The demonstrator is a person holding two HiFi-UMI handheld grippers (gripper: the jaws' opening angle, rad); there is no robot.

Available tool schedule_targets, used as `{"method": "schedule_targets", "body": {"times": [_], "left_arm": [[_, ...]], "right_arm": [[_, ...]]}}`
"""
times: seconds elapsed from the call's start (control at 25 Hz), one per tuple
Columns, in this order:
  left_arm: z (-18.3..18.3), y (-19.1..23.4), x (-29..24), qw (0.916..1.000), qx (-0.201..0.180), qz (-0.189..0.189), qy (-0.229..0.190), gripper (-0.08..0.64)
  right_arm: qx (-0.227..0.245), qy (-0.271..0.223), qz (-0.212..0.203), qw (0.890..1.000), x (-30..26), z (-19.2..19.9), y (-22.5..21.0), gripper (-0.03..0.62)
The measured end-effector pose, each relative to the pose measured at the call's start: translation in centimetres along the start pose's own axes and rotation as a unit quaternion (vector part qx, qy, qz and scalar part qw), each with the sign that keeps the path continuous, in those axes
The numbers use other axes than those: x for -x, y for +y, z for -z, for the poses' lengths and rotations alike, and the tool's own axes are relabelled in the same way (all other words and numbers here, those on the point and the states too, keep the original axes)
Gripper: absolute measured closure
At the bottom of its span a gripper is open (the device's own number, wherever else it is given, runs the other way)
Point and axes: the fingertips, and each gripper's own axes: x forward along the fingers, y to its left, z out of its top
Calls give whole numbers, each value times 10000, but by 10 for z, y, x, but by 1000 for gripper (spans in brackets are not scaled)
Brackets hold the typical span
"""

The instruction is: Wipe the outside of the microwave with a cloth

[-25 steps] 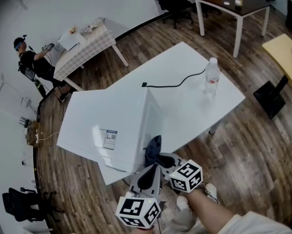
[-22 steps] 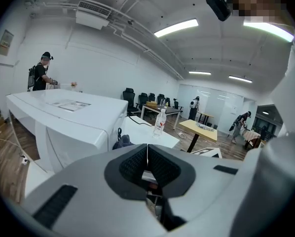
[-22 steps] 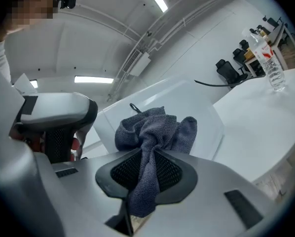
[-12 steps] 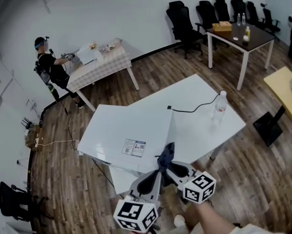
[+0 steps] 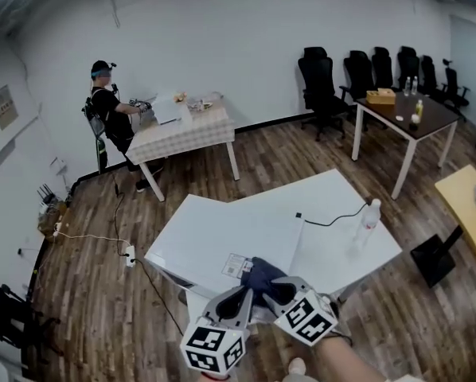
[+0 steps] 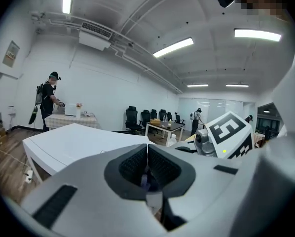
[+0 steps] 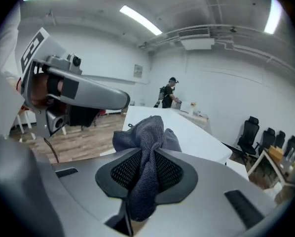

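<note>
Lifted since earlier: dark cloth point(image 5: 258, 275), now over microwave point(image 5: 222, 241) top edge. Soft, light, bunched; right gripper point(image 7: 147, 167) clamped mid-fold, left gripper point(image 6: 147, 159) pinched together.

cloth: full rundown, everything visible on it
The cloth is dark blue-grey with a knit, terry-like weave, bunched into a crumpled wad. The right gripper is shut on its middle: folds stick out past the pads and a tail hangs down behind them. In the head view it sits over the near edge of the white microwave top; contact there cannot be told. The tip of the shut left gripper lies close beside it.
</note>
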Motion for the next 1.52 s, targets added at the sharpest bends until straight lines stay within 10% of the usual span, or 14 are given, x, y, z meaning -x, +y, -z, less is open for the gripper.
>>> {"method": "schedule_targets", "body": {"times": [0.44, 0.92, 1.16, 1.52], "left_arm": [[-7, 46, -33, 9989, -51, -215, 410, 554], [-19, 106, -45, 9982, 19, -110, 589, 552], [-31, 124, -49, 9985, 31, 57, 540, 554], [-37, 125, -52, 9989, 168, 349, 281, 554]], "right_arm": [[922, 823, -497, 9911, -45, -27, 6, 495], [875, 1050, -368, 9899, -103, -52, -5, 494], [269, 909, -450, 9945, -112, -53, -13, 492], [-1217, -625, -653, 9884, -67, -95, -26, 378]]}}
